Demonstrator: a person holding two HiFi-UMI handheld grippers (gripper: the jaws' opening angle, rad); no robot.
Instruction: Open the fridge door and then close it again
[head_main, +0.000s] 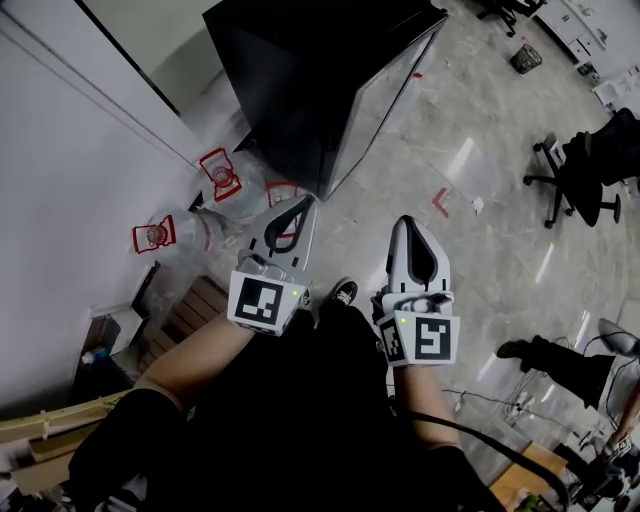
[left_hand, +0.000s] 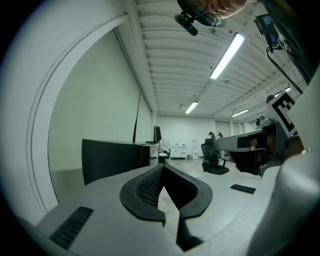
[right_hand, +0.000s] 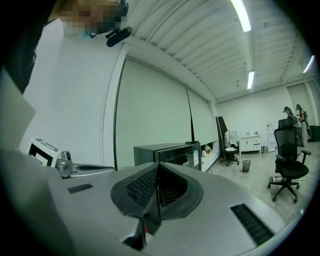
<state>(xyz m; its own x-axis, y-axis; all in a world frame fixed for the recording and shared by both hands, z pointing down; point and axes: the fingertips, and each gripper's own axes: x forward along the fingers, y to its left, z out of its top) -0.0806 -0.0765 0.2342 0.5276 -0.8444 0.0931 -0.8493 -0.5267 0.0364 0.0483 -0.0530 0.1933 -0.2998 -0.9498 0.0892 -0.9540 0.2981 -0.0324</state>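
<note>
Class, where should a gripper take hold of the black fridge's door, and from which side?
No handle shows. The fridge door faces the room, so probably pinch its near vertical edge, coming from that front side; hinge side unclear.

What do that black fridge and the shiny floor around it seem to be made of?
The fridge looks like dark painted or coated metal, with a glossy, perhaps glass, front: that face mirrors the surroundings. The floor seems to be polished stone or stone-look tile: it shows grey veining, thin seam lines and bright lamp reflections.
</note>
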